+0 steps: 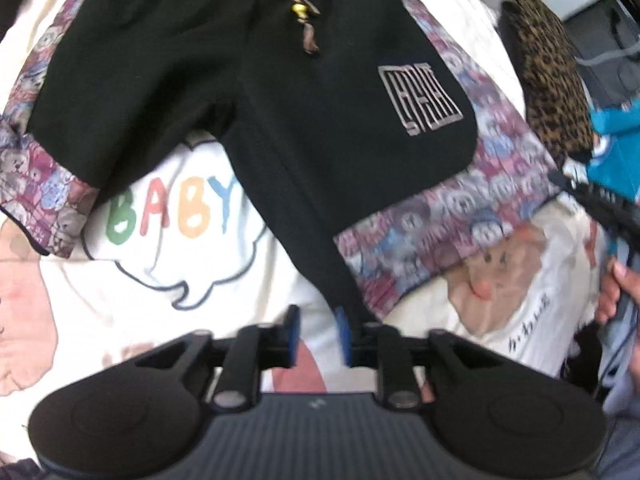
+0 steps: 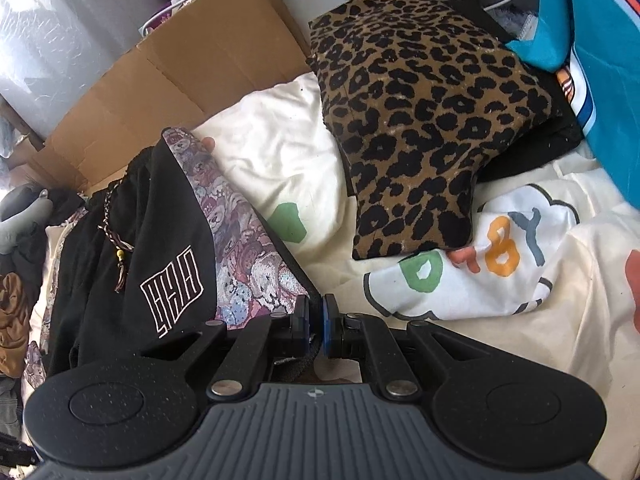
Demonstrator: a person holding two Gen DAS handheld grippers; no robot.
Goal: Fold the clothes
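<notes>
Left gripper (image 1: 317, 334) spread beside black shorts (image 1: 256, 80), right gripper (image 2: 316, 320) pinching their hem, cream bedsheet (image 1: 120, 300) printed "BABY", leopard-print cushion (image 2: 432, 120), cardboard (image 2: 160, 80) behind.

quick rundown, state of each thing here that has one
black shorts: spread flat on the bedsheet, unfolded
drawstring: loose, untied
left gripper: open, beside a shorts leg hem
right gripper: shut on shorts hem
leopard-print garment: folded
</notes>
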